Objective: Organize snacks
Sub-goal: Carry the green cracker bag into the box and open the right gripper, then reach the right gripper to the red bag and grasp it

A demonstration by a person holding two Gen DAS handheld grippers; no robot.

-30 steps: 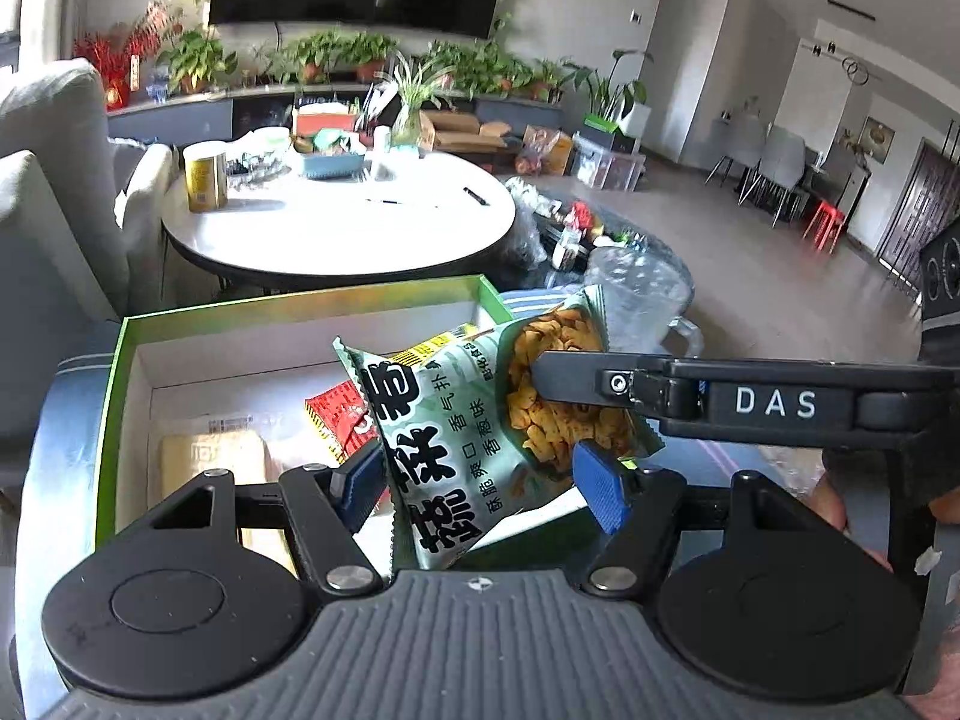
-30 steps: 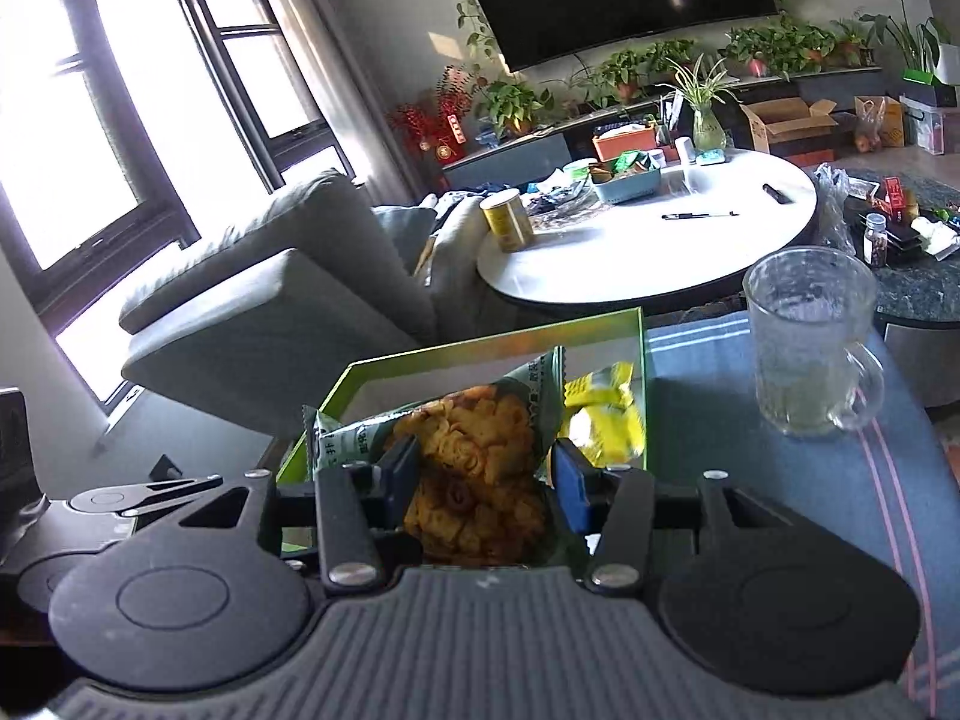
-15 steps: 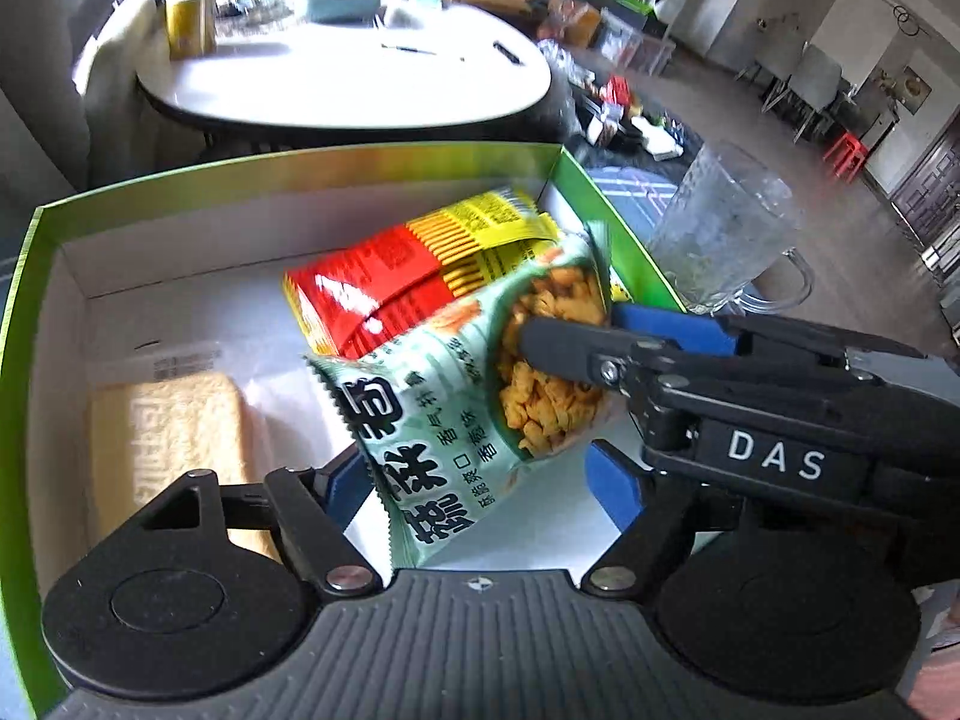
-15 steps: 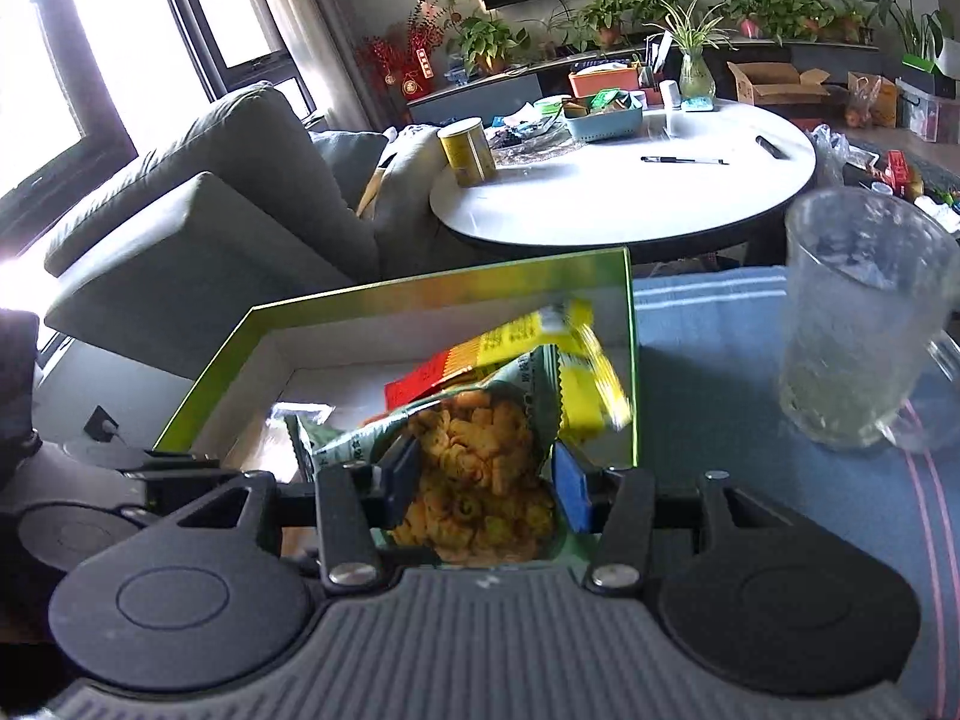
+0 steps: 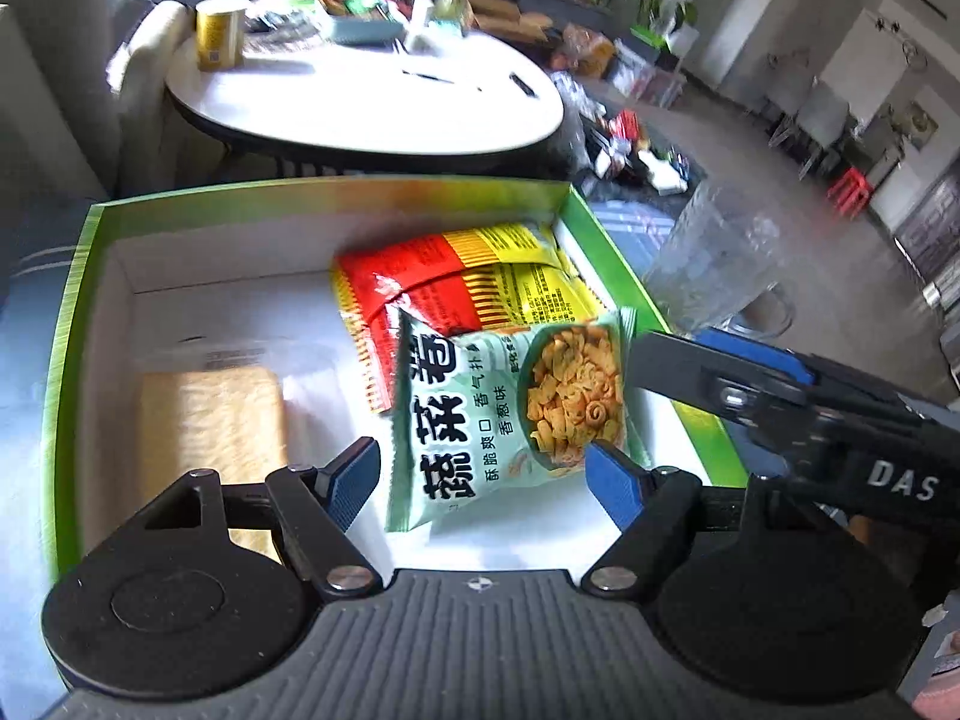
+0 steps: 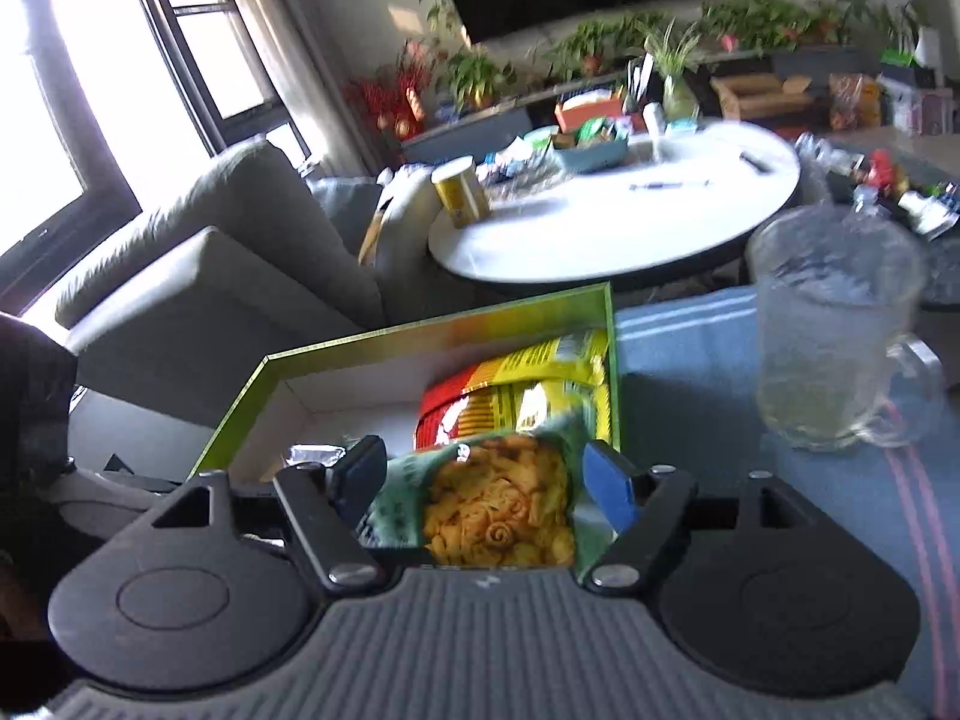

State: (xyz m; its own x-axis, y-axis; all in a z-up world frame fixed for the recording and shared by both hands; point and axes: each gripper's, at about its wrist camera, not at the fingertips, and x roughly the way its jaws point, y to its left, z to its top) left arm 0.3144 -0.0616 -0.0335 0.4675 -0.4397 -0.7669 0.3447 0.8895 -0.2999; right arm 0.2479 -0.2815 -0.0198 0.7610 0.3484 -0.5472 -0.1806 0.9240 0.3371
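Step in hand: we are setting the green snack bag [image 5: 510, 414] down inside the green-rimmed box [image 5: 66, 324]; it goes in beside the other packets.

Where the bag is: it lies in the right half of the box, its upper edge over the red and yellow packet [image 5: 456, 288], with the pale wrapped biscuit pack [image 5: 210, 420] apart from it on the left.

What has just changed: the bag hung above the box a moment ago, pinched by the right claw; now it has come down onto the box floor and the packet beneath.

Right claw [image 6: 486, 474]: its jaws have just been opening, and the blue pads stand either side of the bag's end with a gap on each side, so we judge the grip let go. Motion blur leaves us a little unsure whether one pad brushes the foil.

Left claw [image 5: 486, 474]: wide, its pads flanking the lower end of the bag without pressing it.

Nearby: a glass mug [image 6: 840, 348] stands on the striped counter [image 6: 720, 420] just right of the box wall.

What it means: this bag counts as stowed; we next expect both claws to back out, taking care not to drag the bag or knock the mug.
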